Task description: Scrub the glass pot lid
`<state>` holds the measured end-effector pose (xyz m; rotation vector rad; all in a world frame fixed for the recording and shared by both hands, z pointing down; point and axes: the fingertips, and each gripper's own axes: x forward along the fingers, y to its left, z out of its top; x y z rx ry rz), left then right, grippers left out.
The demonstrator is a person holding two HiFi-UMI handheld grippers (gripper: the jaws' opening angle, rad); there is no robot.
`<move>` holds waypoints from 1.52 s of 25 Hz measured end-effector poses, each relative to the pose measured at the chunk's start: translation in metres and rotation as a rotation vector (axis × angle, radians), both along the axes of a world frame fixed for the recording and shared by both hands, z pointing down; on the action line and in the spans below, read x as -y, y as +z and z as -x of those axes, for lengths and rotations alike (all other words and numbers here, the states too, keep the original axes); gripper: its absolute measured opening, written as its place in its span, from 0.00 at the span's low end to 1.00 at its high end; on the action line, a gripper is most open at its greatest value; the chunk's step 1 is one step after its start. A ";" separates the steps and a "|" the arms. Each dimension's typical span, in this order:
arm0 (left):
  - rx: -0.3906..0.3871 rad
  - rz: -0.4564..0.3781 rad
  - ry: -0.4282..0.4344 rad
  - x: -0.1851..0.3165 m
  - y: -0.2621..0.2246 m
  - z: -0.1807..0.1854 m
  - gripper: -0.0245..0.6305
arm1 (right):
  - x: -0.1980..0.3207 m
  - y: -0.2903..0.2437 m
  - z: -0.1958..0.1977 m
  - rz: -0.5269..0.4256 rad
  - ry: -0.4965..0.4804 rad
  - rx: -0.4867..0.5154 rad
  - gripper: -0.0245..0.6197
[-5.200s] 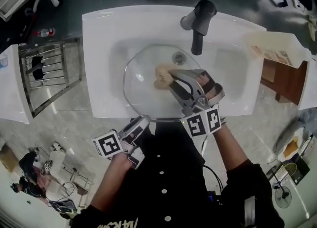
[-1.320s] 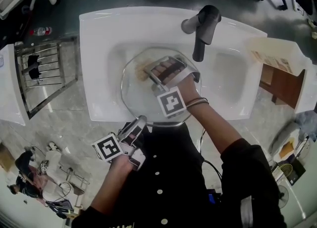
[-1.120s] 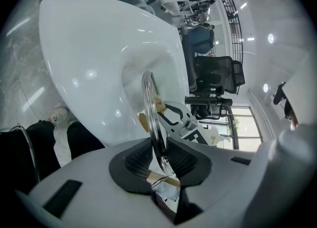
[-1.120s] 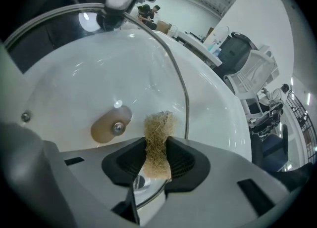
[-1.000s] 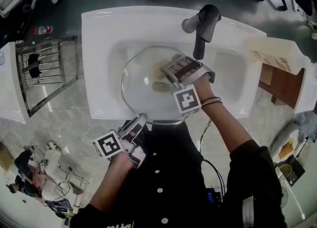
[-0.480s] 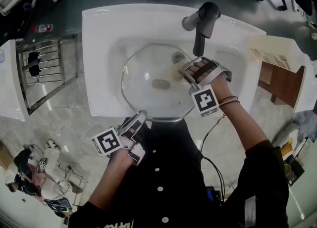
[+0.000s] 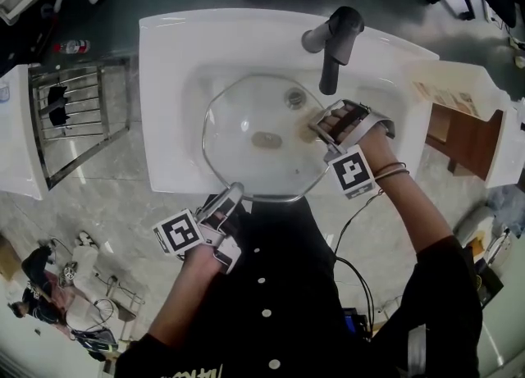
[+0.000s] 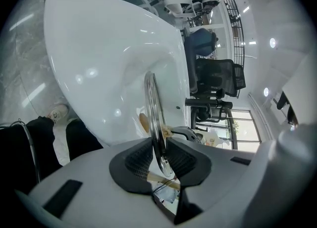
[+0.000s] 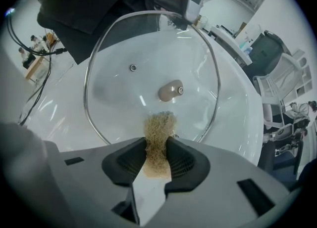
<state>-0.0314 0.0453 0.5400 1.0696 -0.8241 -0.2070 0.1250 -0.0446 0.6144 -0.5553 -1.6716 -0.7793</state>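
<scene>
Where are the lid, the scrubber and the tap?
lid (image 7: 267,139): head view, the knob at its middle.
scrubber (image 9: 159,133): right gripper view, the tuft at the jaws.
tap (image 7: 330,52): head view, the dark spout.

Glass pot lid: clear, silver metal rim; knob beige-brown. Sink: glossy white. Faucet: dark grey. Scrubber: straw-tan, fibrous weave. Left gripper, right gripper: light grey bodies, black ribbed jaws, white cubes bearing black square markers. Shirt: black, white buttons. Floor: grey marbled tile. Wire rack: dark grey bars. Wooden unit beside sink's right edge: reddish brown.
</scene>
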 end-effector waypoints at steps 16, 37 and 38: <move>0.119 0.054 0.081 -0.015 0.010 0.014 0.19 | 0.013 -0.040 0.182 -0.008 0.231 0.541 0.25; 0.029 -0.009 0.052 -0.001 0.002 0.002 0.20 | -0.022 -0.016 0.137 0.077 0.043 0.300 0.25; 0.029 -0.008 0.051 -0.001 0.003 0.002 0.20 | -0.023 -0.015 0.133 0.082 0.050 0.295 0.25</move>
